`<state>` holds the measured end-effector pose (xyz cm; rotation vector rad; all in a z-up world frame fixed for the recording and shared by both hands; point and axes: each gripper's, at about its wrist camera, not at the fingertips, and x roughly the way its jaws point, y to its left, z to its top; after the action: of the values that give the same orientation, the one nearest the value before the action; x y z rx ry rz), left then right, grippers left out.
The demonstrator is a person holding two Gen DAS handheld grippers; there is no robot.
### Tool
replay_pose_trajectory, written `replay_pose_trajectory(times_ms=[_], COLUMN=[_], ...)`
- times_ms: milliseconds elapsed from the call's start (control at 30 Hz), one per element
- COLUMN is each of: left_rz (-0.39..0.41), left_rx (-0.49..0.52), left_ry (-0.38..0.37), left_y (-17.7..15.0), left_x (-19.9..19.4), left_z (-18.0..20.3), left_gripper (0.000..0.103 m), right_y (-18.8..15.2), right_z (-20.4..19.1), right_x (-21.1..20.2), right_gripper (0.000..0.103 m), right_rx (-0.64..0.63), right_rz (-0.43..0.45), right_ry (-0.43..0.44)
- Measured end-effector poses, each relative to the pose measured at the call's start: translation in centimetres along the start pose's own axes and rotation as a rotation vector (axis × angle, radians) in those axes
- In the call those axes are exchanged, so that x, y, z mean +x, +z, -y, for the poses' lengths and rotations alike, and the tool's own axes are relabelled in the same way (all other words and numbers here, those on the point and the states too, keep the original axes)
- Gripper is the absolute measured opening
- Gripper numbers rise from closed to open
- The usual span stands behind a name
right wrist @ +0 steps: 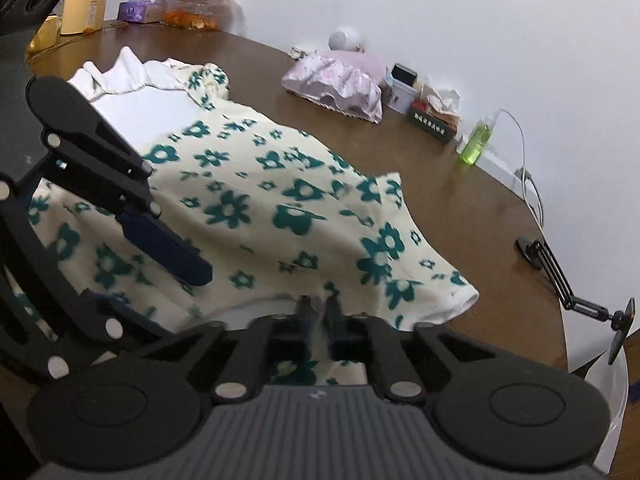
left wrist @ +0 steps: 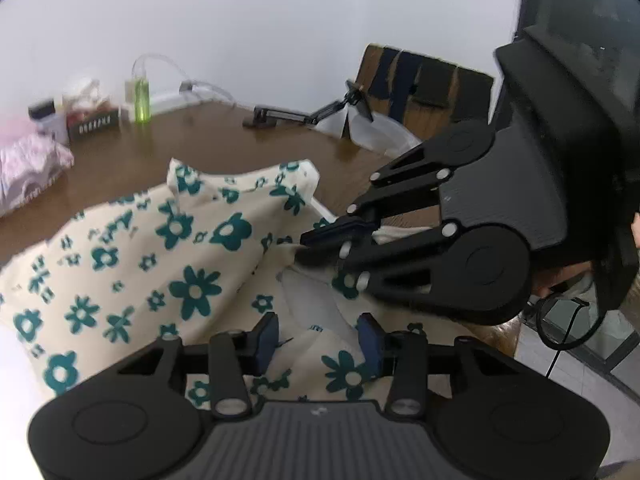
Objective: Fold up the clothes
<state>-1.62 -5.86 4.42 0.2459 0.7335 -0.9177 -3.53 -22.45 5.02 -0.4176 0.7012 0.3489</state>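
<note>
Both grippers meet over the flowered garment [left wrist: 132, 256] on the brown worktop [right wrist: 460, 216]: the left gripper [left wrist: 318, 338] has fingers spread with cloth between them, the right gripper [right wrist: 318, 308] pinches its hem. Behind stand a green bottle [right wrist: 476, 144], a dark box [left wrist: 94, 125] with unreadable lettering, and a white wall [left wrist: 240, 32].

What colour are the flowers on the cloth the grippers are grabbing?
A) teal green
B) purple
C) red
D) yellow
A: the cream garment lying on the brown table is printed all over with teal-green flowers.
</note>
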Motion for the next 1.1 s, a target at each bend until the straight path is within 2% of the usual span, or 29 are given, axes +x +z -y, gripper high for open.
replay_pose_trajectory(times_ms=[67,233,367,433,533,600,667,733,800,867,900,933,1000,1100], left_rz=[0.009,0.023,0.043,0.059,0.062,0.045,0.032,0.032,0.056,0.085,0.095,0.100,0.102,0.088], left_rx=[0.003,-0.020,-0.053,-0.078,-0.100,-0.114,-0.117,-0.111,-0.112,-0.114,-0.112,-0.105,-0.086,-0.082], left_ry=[0.039,0.094,0.106,0.095,0.077,0.069,0.061,0.060,0.042,0.027,0.023,0.025,0.048,0.059], left_y=[-0.2,-1.1,-1.7,-1.8,-1.9,-2.1,-2.1,-2.1,-1.9,-1.4,-1.1,-0.8,-0.5,-0.7], left_x=[-0.1,-0.9,-2.6,-3.6,-4.4,-4.5,-4.5,-4.7,-5.2,-5.7,-5.8,-5.8,-5.6,-5.2], left_z=[0.3,0.7,1.3,1.5,1.8,1.7,1.6,1.5,1.2,1.0,0.9,0.8,0.9,0.5], left_gripper=[0.036,0.005,0.004,0.004,0.004,0.004,0.004,0.005,0.007,0.012,0.013,0.013,0.013,0.014], right_y=[-0.5,-2.5,-4.1,-4.7,-5.2,-5.5,-5.4,-5.0,-4.4,-3.7,-3.4,-3.0,-2.3,-1.8], right_z=[2.1,7.0,8.7,8.6,7.2,6.5,6.6,8.1,9.9,11.0,11.2,10.9,9.5,7.9], right_x=[-1.3,-3.5,-3.5,-3.4,-2.6,-1.9,-2.2,-3.4,-3.8,-2.4,-1.4,-0.1,1.6,2.5], right_gripper=[0.001,0.001,0.001,0.001,0.001,0.002,0.004,0.015,0.024,0.024,0.028,0.041,0.051,0.050], right_rx=[0.119,0.362,0.468,0.464,0.398,0.394,0.403,0.448,0.502,0.533,0.554,0.570,0.532,0.471], right_rz=[0.045,0.139,0.170,0.156,0.070,0.036,0.050,0.112,0.156,0.139,0.114,0.083,0.050,0.034], right_ry=[0.082,0.270,0.365,0.375,0.316,0.359,0.381,0.386,0.348,0.279,0.277,0.296,0.333,0.336])
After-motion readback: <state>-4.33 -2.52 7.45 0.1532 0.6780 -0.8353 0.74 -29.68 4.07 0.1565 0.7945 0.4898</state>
